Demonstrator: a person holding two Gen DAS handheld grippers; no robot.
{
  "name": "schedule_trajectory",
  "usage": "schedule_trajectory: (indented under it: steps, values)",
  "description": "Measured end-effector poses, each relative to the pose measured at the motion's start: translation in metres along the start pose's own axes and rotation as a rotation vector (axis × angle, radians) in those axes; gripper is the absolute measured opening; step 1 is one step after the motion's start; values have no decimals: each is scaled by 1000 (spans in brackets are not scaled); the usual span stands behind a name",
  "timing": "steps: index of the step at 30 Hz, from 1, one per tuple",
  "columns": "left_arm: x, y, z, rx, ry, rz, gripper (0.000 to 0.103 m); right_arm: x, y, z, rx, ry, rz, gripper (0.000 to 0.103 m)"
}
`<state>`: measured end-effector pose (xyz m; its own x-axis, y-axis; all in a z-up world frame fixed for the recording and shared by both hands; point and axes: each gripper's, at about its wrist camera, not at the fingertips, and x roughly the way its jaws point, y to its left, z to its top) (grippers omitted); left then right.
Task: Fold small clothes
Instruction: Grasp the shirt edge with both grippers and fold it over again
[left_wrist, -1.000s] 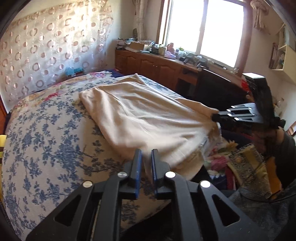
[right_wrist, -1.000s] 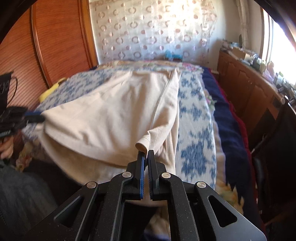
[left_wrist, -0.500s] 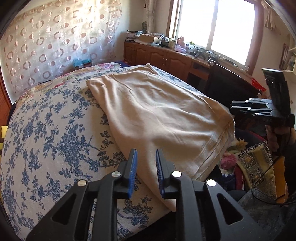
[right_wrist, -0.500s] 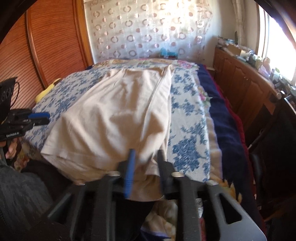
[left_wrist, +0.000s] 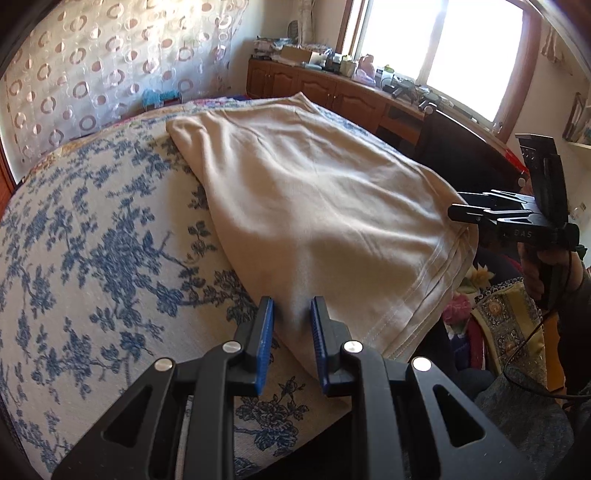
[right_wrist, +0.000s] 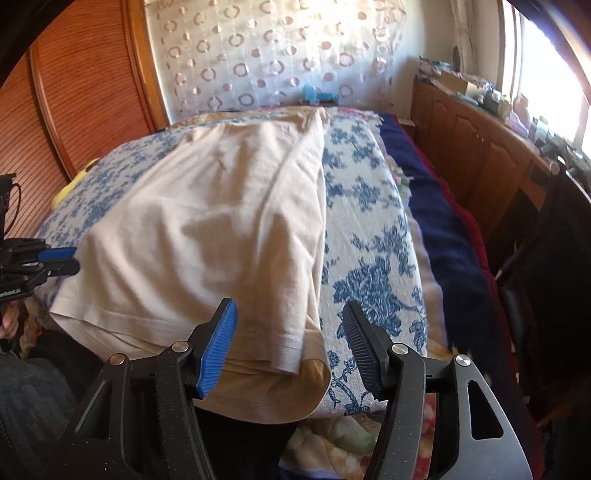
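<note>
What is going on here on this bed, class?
A person holding a two-finger gripper in each hand is folding a beige cotton shirt spread over a blue floral bedspread. At this moment neither gripper holds the cloth. The left gripper is open above the shirt's near hem, and the right gripper is wide open over the hem's other end, where a folded-in sleeve lies along the shirt's side.

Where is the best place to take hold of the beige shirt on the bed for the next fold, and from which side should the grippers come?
Probably the hemmed near edge of the beige shirt, at its two corners. The hem overhangs the edge of the bed, so fingers can slip over and under it from the person's side. Both the left gripper and the right gripper are open and already face it.
</note>
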<state>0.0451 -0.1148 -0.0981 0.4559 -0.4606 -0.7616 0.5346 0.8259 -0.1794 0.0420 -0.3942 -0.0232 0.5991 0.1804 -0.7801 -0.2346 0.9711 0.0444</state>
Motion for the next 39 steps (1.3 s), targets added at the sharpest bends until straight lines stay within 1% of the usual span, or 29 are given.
schedule_trajectory:
  steps: [4, 8, 10, 11, 12, 16, 17, 19, 20, 21, 22, 23, 26, 28, 30, 31, 35, 39]
  values:
    - [6, 0, -3, -2, 25, 1, 18, 9, -6, -6, 37, 35, 18, 61]
    - [4, -1, -5, -5, 23, -5, 18, 8, 1, -11, 3, 35, 24, 61]
    - [4, 0, -6, -9, 23, -13, 21, 8, 5, -11, -13, 36, 35, 55]
    - [4, -1, -7, -7, 24, -22, 24, 9, 7, -11, -20, 37, 37, 48]
    - [3, -1, -8, -2, 25, -25, 24, 9, 8, -11, -26, 38, 40, 42]
    - [-1, -4, -13, 10, 31, -28, 25, 9, 11, -11, -38, 35, 48, 25]
    - [-1, -3, -12, 9, 31, -30, 25, 9, 10, -11, -34, 35, 55, 18]
    - [-2, -3, -14, 6, 28, -36, 25, 8, 9, -11, -30, 31, 61, 12]
    - [-3, -3, -14, 5, 25, -37, 25, 8, 9, -11, -28, 28, 71, 7]
    - [-3, -3, -15, 6, 23, -41, 25, 7, 11, -11, -26, 23, 77, 6]
    - [-3, -3, -16, 11, 24, -68, 25, 7, 11, -10, -28, 16, 77, 6]
    - [-2, -5, -17, 18, 30, -96, 15, 6, 12, -10, -28, 8, 82, 5]
    - [-6, -10, -16, 39, 18, -119, 1, -4, 11, -4, -15, -40, 110, 5]
    - [-13, -10, -12, 36, -14, -120, 0, -12, 8, 2, -6, -82, 124, 5]
    - [-23, -6, -4, 22, -49, -151, 0, -18, 6, 9, 0, -113, 141, 4]
    - [-28, -4, 3, 19, -68, -152, 0, -21, 5, 16, 5, -130, 154, 4]
    - [-44, 6, 28, 2, -140, -137, 0, -27, 0, 35, 27, -193, 183, 4]
    - [-54, 19, 66, -2, -204, -116, 0, -26, -3, 68, 28, -249, 202, 4]
